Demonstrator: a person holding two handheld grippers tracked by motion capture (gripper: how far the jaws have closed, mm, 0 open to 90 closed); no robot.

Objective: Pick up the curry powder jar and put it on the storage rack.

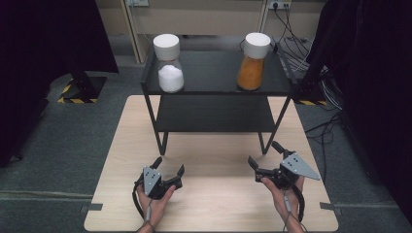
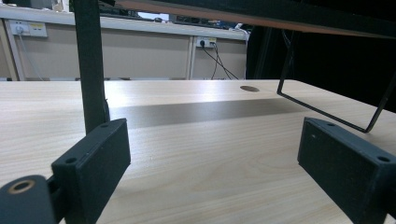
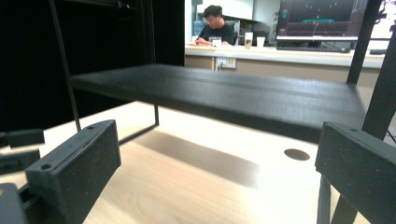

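A black two-tier shelf (image 1: 216, 86) stands at the far half of a light wooden table (image 1: 214, 208). On its top tier are two white-lidded jars: one with white powder (image 1: 170, 65) at the left, one with orange contents (image 1: 252, 63) at the right. My left gripper (image 1: 169, 165) rests low near the front left, open and holding nothing. My right gripper (image 1: 264, 153) sits open at the front right, close to the shelf's right front leg. In the left gripper view the open left gripper (image 2: 214, 140) faces a shelf leg (image 2: 91, 65). In the right gripper view the right gripper (image 3: 219, 149) faces the lower tier (image 3: 233, 88).
The table has a small round hole (image 3: 296, 154) near the shelf. Grey carpet surrounds the table, with cables (image 1: 320, 92) on the floor at the far right. Black curtains hang on both sides. A person sits at a counter (image 3: 280, 53) far behind.
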